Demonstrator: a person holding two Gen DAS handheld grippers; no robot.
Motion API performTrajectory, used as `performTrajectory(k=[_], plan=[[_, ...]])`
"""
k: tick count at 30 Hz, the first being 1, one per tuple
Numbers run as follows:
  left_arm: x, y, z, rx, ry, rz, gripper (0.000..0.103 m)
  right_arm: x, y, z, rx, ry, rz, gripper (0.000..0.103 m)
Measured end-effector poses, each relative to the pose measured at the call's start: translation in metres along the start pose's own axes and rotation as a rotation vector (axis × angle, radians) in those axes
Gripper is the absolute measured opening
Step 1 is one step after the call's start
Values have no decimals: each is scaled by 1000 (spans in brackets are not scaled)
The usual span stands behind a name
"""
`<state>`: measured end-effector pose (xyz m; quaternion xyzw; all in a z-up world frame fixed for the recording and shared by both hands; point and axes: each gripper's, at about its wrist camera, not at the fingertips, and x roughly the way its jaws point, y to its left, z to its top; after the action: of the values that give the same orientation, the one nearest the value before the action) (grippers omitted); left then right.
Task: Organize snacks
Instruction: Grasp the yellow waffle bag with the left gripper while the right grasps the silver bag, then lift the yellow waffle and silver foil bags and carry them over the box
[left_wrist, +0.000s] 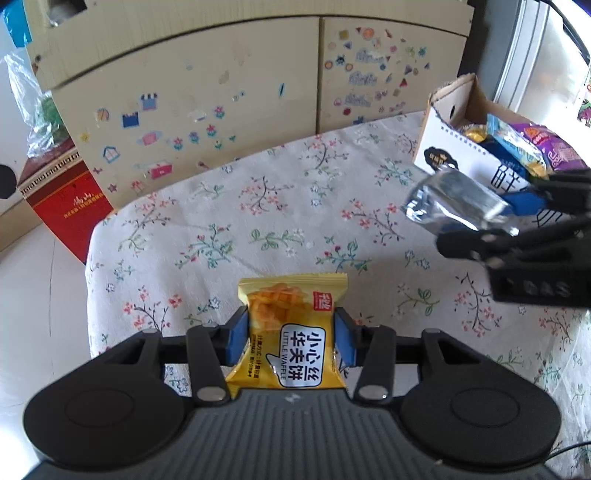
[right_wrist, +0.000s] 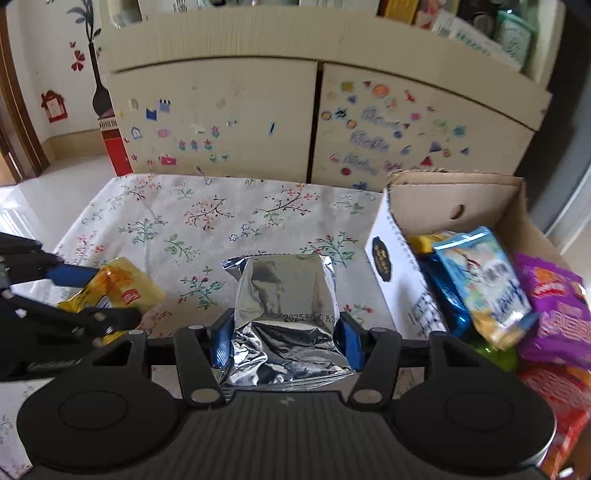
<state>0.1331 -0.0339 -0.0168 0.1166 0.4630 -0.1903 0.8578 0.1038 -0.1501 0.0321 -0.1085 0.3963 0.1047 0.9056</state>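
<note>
Left gripper (left_wrist: 291, 341) clamps yellow waffle packet (left_wrist: 291, 332) near front edge of table (left_wrist: 221, 221). Right gripper (right_wrist: 286, 341) grips silver foil packet (right_wrist: 286, 317), apparently lifted clear. Carry each over cardboard box (right_wrist: 461, 206) at right edge, lower inside before releasing. Two packets held; box holds four or more, view crowded.

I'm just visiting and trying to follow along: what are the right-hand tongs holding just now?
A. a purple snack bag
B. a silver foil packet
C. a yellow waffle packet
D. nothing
B: the silver foil packet sits pinched between the blue pads of the right tongs, while the yellow waffle packet is in the left tongs.
</note>
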Motion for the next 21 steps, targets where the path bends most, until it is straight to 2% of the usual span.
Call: performTrajectory(k=[9,21], plan=[[-13,-12,8,21,-52,10,47,-43,-2,-15,6,-37,-24,64],[-26,-27,24,22,-130,14,47,-55,-12,-13,25,-73,-11,64]])
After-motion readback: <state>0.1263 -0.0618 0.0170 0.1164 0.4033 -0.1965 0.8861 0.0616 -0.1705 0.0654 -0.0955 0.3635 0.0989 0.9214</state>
